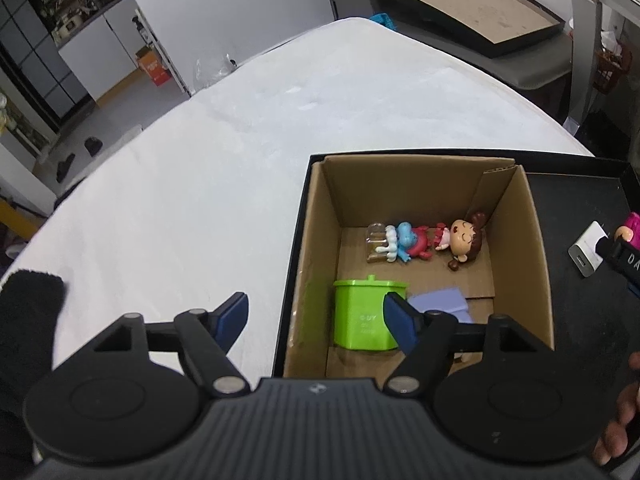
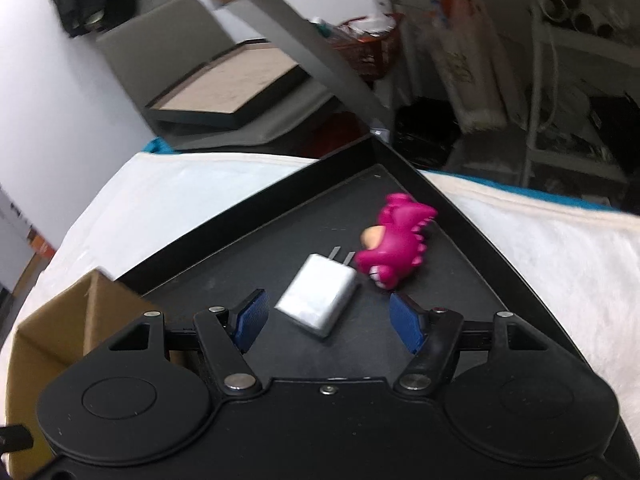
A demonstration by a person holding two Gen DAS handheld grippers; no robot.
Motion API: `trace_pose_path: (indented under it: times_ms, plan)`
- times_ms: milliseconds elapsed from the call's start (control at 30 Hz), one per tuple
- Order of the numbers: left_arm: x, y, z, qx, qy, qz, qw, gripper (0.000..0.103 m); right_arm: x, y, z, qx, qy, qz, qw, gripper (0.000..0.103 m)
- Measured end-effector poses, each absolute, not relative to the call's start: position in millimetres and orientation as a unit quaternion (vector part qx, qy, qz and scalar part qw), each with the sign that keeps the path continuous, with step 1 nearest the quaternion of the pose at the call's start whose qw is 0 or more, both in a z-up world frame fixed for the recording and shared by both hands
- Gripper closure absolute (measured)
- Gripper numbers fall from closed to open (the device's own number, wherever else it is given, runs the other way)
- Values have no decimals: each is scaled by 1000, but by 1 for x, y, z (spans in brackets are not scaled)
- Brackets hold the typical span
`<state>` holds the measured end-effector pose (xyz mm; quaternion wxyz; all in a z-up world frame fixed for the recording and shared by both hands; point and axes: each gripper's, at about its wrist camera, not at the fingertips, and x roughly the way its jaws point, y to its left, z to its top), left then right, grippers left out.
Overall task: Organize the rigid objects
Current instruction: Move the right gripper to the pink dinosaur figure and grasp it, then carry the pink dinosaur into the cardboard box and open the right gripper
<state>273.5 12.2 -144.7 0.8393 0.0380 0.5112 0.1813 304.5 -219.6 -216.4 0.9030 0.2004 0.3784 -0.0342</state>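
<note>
Cardboard box (image 1: 516,248) ahead of the left claw (image 1: 316,316) already holds a green bin (image 1: 360,316), two figurines (image 1: 424,240) and a purple block (image 1: 440,300); that claw is spread wide and empty. Right claw (image 2: 328,320), partly open and empty, frames the white charger (image 2: 320,296). Charger and pink toy (image 2: 396,244) remain unsorted on the black tray (image 2: 460,320).

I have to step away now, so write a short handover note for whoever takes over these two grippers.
Left gripper: open, empty, above the cardboard box.
Right gripper: open, empty, above the white charger.
Done: green bin, two figurines and a purple piece are in the box.
Left: charger and pink dinosaur figure on the black tray.
</note>
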Motion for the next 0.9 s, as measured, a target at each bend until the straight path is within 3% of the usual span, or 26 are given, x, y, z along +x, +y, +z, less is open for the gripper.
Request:
trace_pose_path:
  times_ms: [400, 500, 900]
  plan:
    - [291, -9, -150, 76, 522, 194, 827, 30, 335, -260, -238, 223, 395, -61, 889, 36]
    - [295, -15, -147, 82, 521, 195, 827, 30, 336, -256, -236, 213, 392, -38, 894, 61]
    - [277, -23, -132, 77, 511, 189, 835, 30, 324, -275, -214, 250, 381, -31, 889, 62]
